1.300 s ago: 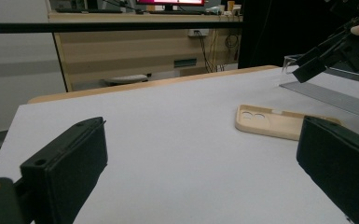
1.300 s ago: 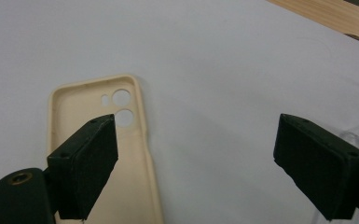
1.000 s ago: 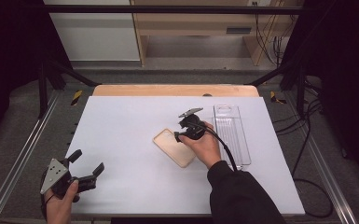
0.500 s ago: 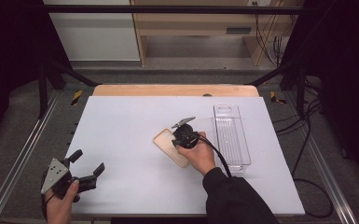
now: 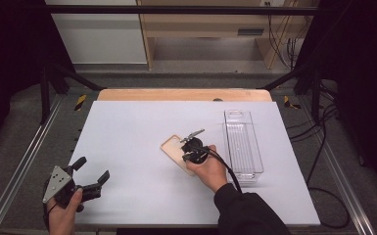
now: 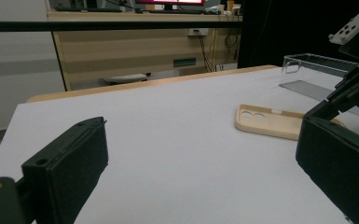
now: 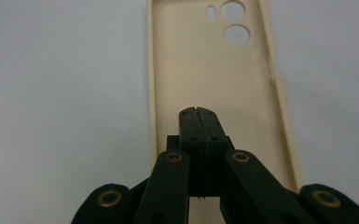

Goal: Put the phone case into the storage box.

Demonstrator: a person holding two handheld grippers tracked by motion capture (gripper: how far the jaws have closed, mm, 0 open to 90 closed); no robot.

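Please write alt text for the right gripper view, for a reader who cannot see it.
The right gripper, its two black jaws shut together with nothing between them, points at the inside of a beige phone case lying open side up on a white table. The case's camera holes are at the far end.

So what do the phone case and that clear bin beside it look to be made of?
The phone case looks like soft silicone or rubbery plastic: cream, matte, with rounded moulded edges and no glare. The bin seems to be rigid clear plastic, acrylic perhaps: see-through walls with bright glossy edges.
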